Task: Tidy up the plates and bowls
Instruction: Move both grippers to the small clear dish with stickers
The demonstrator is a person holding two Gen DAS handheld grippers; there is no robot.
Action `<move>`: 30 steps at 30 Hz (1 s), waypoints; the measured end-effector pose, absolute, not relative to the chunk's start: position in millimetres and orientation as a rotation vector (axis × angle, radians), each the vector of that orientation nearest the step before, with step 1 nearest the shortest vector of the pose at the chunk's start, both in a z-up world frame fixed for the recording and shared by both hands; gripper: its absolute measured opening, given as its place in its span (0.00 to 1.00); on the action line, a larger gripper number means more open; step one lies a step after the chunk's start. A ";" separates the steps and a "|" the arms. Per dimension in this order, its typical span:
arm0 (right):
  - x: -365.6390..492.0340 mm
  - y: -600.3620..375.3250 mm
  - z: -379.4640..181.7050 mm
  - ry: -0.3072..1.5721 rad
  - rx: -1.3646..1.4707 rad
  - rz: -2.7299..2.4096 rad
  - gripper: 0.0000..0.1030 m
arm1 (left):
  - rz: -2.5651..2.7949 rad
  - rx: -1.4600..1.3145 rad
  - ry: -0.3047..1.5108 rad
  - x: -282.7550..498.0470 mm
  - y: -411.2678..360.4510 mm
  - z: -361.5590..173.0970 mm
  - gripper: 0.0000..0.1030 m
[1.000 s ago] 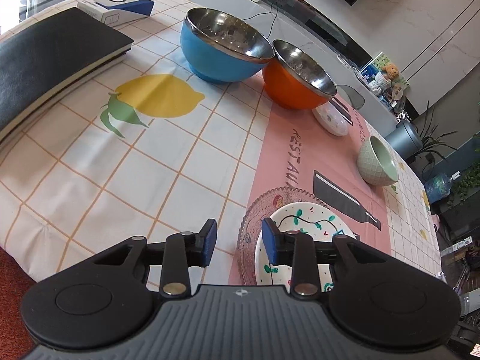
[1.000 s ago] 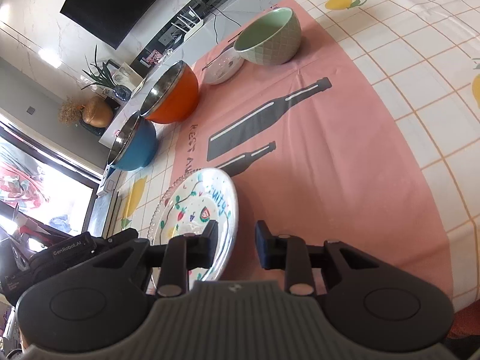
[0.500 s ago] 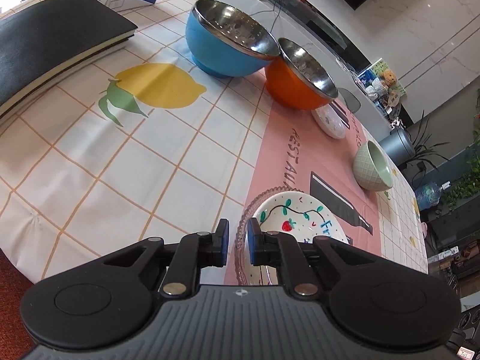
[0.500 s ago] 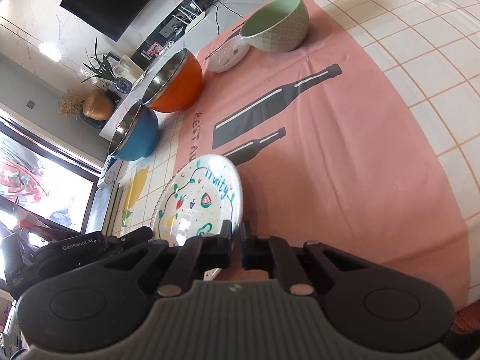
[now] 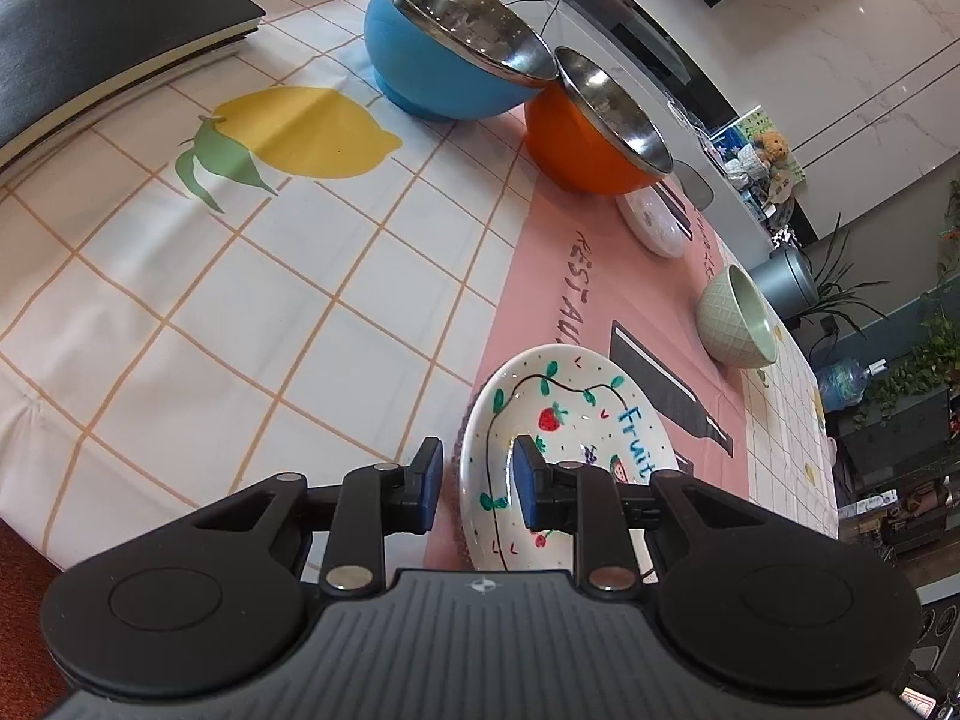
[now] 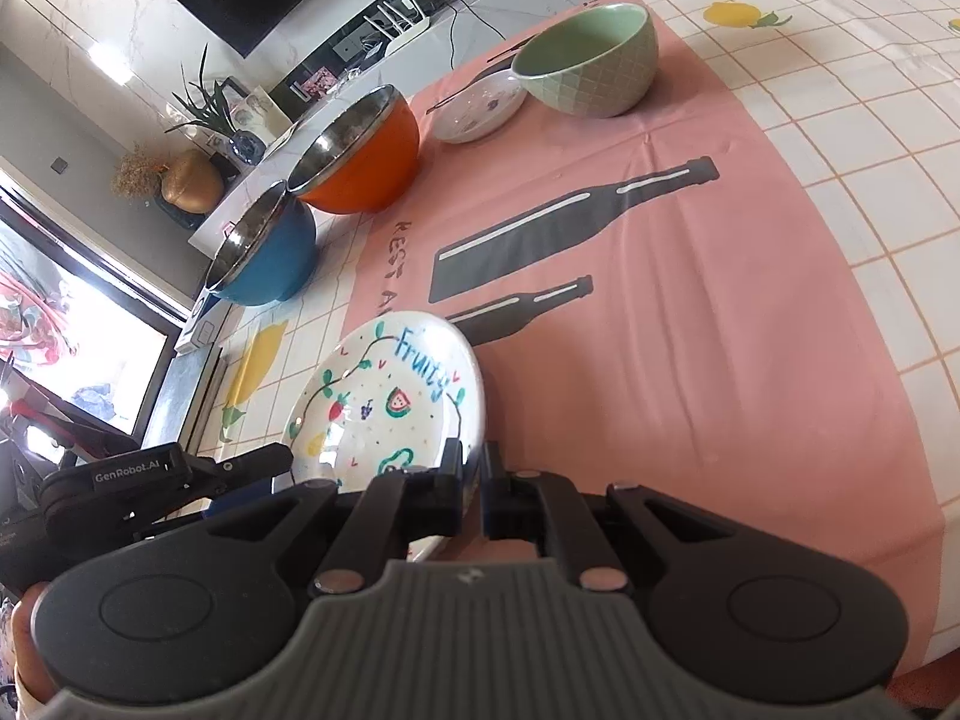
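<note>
Your right tongs are pinching the painted plate rim, tilting it; left tongs are just reopening, straddling its other edge.

plate nearest camera on tablecloth | 4 bowls in row behind | book far left

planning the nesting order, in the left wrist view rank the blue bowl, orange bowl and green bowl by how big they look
1. blue bowl
2. orange bowl
3. green bowl
Each lies farther from the camera than the one before, so true sizes stay unsure.
</note>
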State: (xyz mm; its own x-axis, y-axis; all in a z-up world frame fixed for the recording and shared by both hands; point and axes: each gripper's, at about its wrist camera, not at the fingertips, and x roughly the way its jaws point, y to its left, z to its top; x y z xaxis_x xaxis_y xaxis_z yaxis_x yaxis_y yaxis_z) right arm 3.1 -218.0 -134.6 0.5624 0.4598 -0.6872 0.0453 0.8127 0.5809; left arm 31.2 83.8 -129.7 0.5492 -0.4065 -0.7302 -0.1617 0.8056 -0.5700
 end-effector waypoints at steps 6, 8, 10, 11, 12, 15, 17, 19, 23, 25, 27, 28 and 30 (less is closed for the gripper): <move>3.4 -216.7 -133.5 0.961 0.585 0.261 0.03 | -0.140 -0.612 0.995 31.1 79.7 -126.9 0.24; 3.1 -215.9 -133.2 0.959 0.589 0.264 0.04 | -0.125 -0.586 0.981 29.8 79.2 -122.4 0.24; 2.3 -217.0 -131.0 0.949 0.591 0.263 0.07 | -0.114 -0.550 0.959 28.5 78.9 -114.4 0.24; 1.7 -218.0 -128.7 0.939 0.586 0.262 0.08 | -0.110 -0.534 0.946 28.3 78.2 -109.5 0.24; 1.4 -218.7 -125.9 0.928 0.576 0.261 0.09 | -0.109 -0.520 0.934 28.2 77.8 -104.7 0.24; 1.5 -222.0 -116.3 0.886 0.543 0.259 0.23 | -0.116 -0.471 0.898 29.8 72.2 -89.7 0.24; 2.8 -225.0 -111.0 0.864 0.524 0.255 0.24 | -0.135 -0.445 0.880 33.5 65.4 -80.1 0.24; 5.6 -228.4 -106.5 0.846 0.505 0.248 0.24 | -0.158 -0.426 0.866 38.3 57.5 -72.4 0.24; 14.8 -237.6 -100.6 0.823 0.486 0.230 0.27 | -0.202 -0.379 0.850 53.3 35.3 -60.6 0.24; 22.0 -243.2 -96.7 0.809 0.481 0.223 0.27 | -0.217 -0.358 0.852 62.1 25.1 -57.9 0.24; 28.4 -246.1 -93.6 0.798 0.467 0.214 0.27 | -0.231 -0.343 0.857 71.1 16.2 -55.6 0.24; 32.1 -247.3 -92.2 0.793 0.457 0.210 0.27 | -0.239 -0.334 0.857 77.1 11.4 -54.4 0.24; 40.9 -249.0 -89.4 0.778 0.438 0.201 0.27 | -0.247 -0.321 0.854 87.4 4.4 -52.3 0.26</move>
State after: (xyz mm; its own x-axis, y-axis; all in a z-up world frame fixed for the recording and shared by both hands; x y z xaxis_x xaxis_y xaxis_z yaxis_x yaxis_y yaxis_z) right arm 40.9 -249.0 -89.4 0.6993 0.3326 -0.6328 -0.0148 0.8917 0.4524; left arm 87.4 4.4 -52.3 0.6332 -0.3389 -0.6958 0.0843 0.9239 -0.3732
